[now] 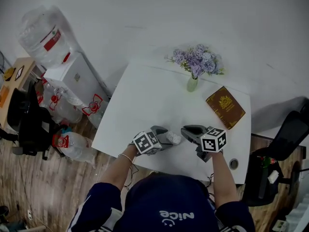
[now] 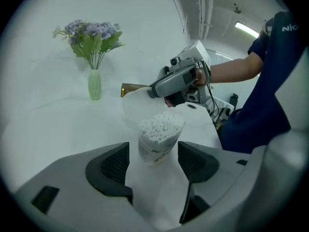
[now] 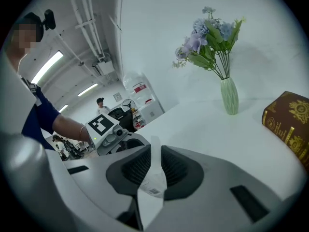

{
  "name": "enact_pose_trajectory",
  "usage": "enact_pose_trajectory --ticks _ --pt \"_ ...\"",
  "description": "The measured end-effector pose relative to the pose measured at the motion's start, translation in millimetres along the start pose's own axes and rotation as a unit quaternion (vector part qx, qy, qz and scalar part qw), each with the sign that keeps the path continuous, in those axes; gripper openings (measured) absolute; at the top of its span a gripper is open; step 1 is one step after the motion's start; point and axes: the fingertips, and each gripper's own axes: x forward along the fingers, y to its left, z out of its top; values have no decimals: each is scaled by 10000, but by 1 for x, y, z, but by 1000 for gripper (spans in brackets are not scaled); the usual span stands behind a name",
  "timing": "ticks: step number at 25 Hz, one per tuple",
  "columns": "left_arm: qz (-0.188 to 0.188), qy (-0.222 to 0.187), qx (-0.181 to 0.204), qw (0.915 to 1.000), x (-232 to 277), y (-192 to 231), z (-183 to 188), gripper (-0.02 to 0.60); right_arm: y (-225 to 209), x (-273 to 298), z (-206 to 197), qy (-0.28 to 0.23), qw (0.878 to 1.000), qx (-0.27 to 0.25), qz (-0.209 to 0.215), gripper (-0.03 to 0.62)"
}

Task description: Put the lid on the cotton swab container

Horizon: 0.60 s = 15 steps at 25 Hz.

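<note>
The cotton swab container [image 2: 159,138], a clear tub packed with white swabs and without a lid, stands on the white table [image 1: 145,100]. My left gripper [image 2: 153,162] is open, one jaw on each side of the tub's base with a gap on both sides. In the head view the tub [image 1: 174,138] sits just off the left gripper [image 1: 165,138]. My right gripper [image 3: 154,151] is shut on the clear lid [image 3: 153,178], which stands edge-on between the pads and bears a barcode label. It hovers to the right of the tub [image 1: 189,132].
A green vase of purple flowers [image 1: 192,83] stands at the table's far edge and a brown book [image 1: 225,107] lies at the right. A cable hole [image 1: 234,164] is near the right front corner. A water dispenser [image 1: 72,71] and bottles stand left of the table.
</note>
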Motion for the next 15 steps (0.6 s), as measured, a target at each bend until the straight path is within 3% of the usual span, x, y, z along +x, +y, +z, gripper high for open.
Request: enact_pose_trajectory --ticks 2,8,15 --pt "-163 113 135 9997 6 -1 1 319 1 1 1 36 10000 -86 27 89" --pt "-106 202 204 9995 17 6 3 281 -5 -2 4 83 9993 -336 -171 91" --pt "14 201 239 9995 19 8 4 276 7 -8 17 -175 9993 -330 52 91"
